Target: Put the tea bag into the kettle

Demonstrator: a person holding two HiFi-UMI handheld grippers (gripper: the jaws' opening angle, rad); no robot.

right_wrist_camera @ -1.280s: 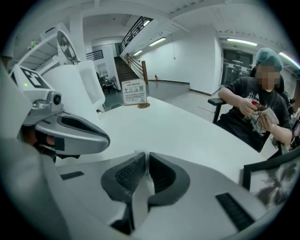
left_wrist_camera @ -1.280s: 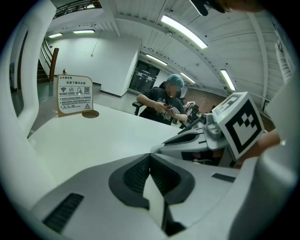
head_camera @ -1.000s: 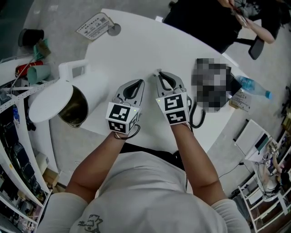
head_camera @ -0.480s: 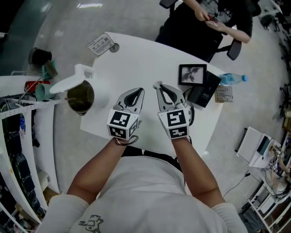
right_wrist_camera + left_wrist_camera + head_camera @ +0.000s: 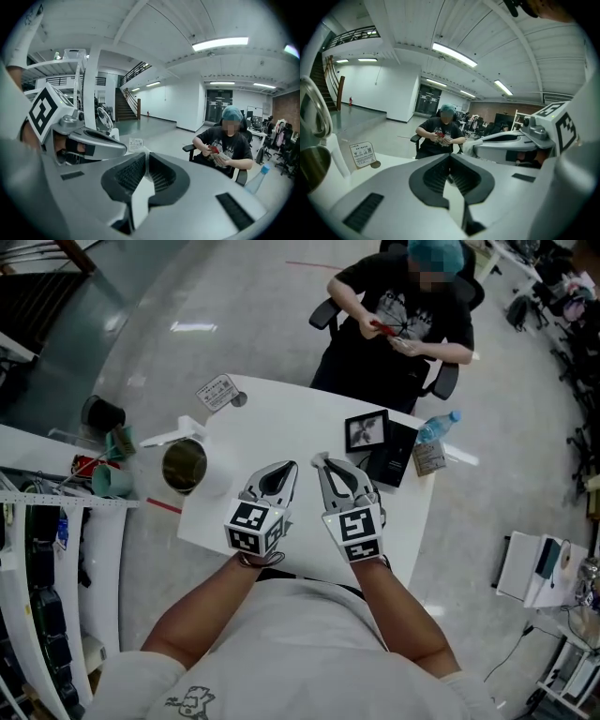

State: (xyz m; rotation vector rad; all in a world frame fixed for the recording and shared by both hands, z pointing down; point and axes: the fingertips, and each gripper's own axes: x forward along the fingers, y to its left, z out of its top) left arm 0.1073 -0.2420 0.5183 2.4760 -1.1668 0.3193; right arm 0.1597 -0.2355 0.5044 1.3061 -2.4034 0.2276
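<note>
The white kettle (image 5: 185,465) stands at the table's left corner with its lid flipped open and its steel inside showing; the left gripper view catches it at the left edge (image 5: 313,164). Both grippers hang side by side high above the white table (image 5: 281,418), to the right of the kettle and apart from it. My left gripper (image 5: 286,466) is shut with nothing between its jaws (image 5: 450,157). My right gripper (image 5: 322,461) is shut too, and a small pale scrap, seemingly the tea bag (image 5: 143,150), pokes out at its tips.
A person in a black shirt (image 5: 398,320) sits at the table's far side. A picture frame (image 5: 366,430), a black box (image 5: 396,454) and a water bottle (image 5: 436,427) lie at the right. A card (image 5: 217,391) lies far left. Cluttered shelves (image 5: 56,512) flank the kettle.
Both grippers have risen well above the table, still side by side and shut. The view has lifted with them, so the table and kettle look smaller and farther.
</note>
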